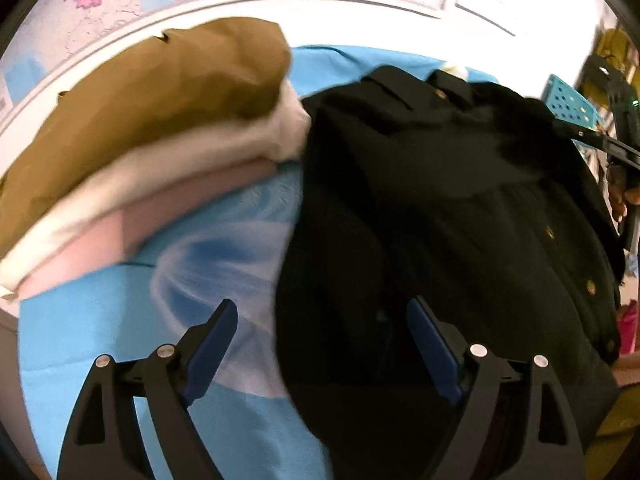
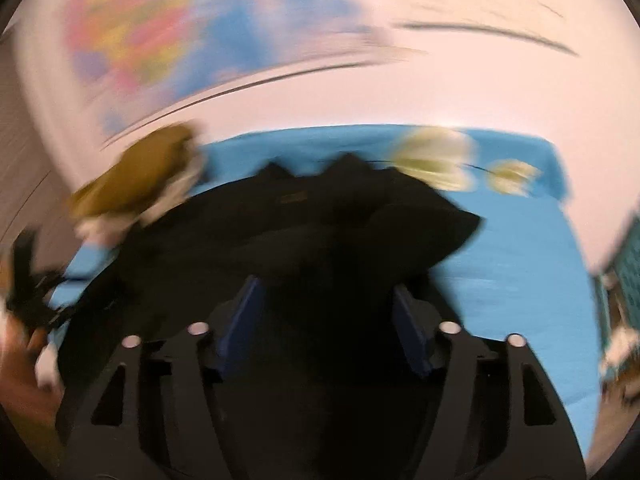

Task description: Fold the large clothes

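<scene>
Blue table [image 1: 80,332] keeps folded clothes [image 1: 132,128] aside; both claws, left [image 1: 320,344] and right [image 2: 324,320], hang released over the black coat [image 1: 460,208].

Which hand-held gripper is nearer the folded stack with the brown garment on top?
Left. The left hand-held gripper is open just below the folded stack. The right hand-held gripper sits over the black coat, with the stack far to its left.

The left gripper [image 1: 322,344] has its jaws spread wide; the right gripper [image 2: 326,320] likewise gapes, blurred.
</scene>
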